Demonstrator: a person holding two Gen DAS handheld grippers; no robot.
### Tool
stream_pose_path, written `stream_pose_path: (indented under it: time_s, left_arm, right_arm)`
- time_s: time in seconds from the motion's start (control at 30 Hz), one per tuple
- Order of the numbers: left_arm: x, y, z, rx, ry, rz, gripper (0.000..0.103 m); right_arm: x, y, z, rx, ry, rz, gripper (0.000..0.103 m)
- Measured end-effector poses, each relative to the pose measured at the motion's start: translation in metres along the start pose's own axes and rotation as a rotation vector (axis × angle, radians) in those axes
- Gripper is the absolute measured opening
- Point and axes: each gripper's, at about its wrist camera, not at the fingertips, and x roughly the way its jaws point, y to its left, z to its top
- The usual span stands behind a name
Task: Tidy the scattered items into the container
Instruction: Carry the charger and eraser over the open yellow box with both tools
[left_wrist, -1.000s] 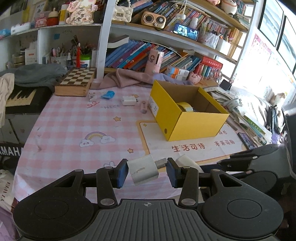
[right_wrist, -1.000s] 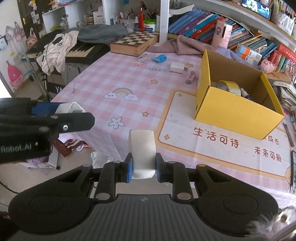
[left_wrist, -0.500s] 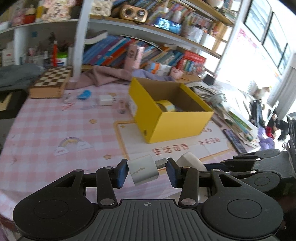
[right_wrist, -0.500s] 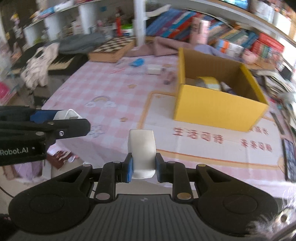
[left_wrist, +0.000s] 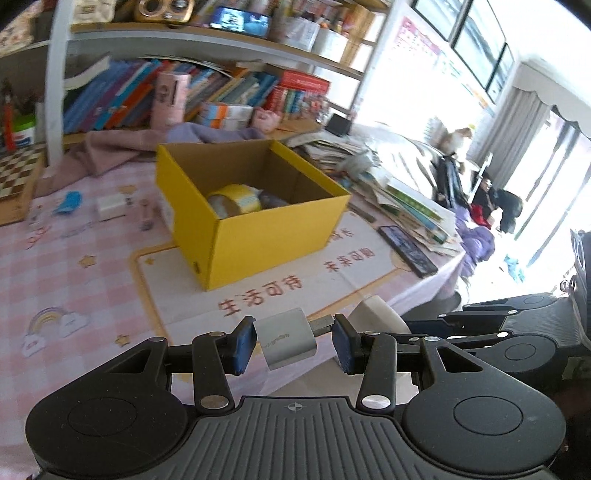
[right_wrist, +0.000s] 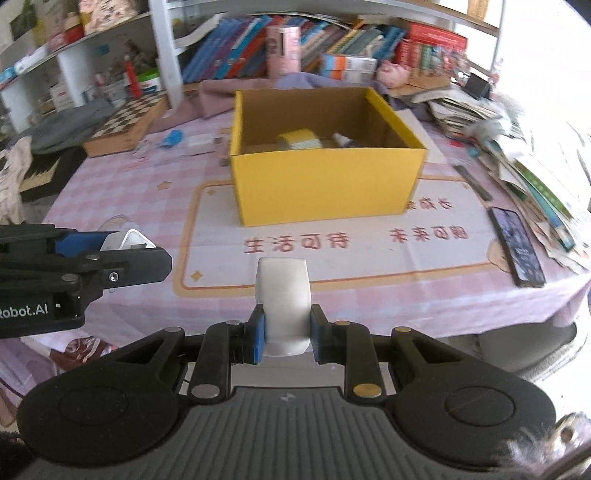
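My left gripper (left_wrist: 293, 345) is shut on a silver plug adapter (left_wrist: 286, 343), held by its body and its prong above the table's front edge. My right gripper (right_wrist: 287, 334) is shut on a white computer mouse (right_wrist: 283, 302), which also shows in the left wrist view (left_wrist: 376, 314). The open yellow box (right_wrist: 325, 184) stands ahead on the printed mat, with a tape roll (right_wrist: 299, 139) and a small bottle (right_wrist: 341, 139) inside. In the left wrist view the box (left_wrist: 258, 236) holds the tape roll (left_wrist: 234, 201). The left gripper shows at the left of the right wrist view (right_wrist: 122, 245).
On the pink checked tablecloth left of the box lie a white charger (left_wrist: 110, 206), a blue clip (left_wrist: 68, 203) and a small tube (left_wrist: 146, 214). A chessboard (right_wrist: 125, 123) sits back left. A phone (right_wrist: 517, 245) and stacked papers (right_wrist: 528, 166) lie right. Bookshelves stand behind.
Both grippers have swung right and come nearer the yellow box, each with the same item in it. The box now sits straight ahead in the right wrist view.
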Motion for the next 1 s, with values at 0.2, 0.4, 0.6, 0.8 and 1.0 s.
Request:
stream_pose_path:
  time_s: [0.2,0.4,0.6,0.8,1.0]
  left_arm:
    - [0.020,-0.012,0.009,0.024,0.019,-0.046,0.043]
    - [0.036,-0.018,0.019,0.021,0.025,-0.045,0.043]
    - [0.053,-0.025,0.031,0.029,0.030,-0.029,0.043]
    - [0.071,-0.027,0.046,0.018,0.029,-0.006,0.043]
    - [0.081,-0.030,0.067,0.018,-0.005,0.048,0.043]
  right_arm:
    - [0.000,-0.021,0.000,0.037,0.008,-0.039,0.023]
    - [0.006,-0.039,0.006,0.047,0.009,-0.045,0.023]
    - [0.017,-0.055,0.016,0.048,0.011,-0.026,0.023]
    - [0.030,-0.072,0.030,0.033,0.012,-0.006,0.023]
    - [0.042,-0.091,0.058,0.006,-0.028,0.034,0.023]
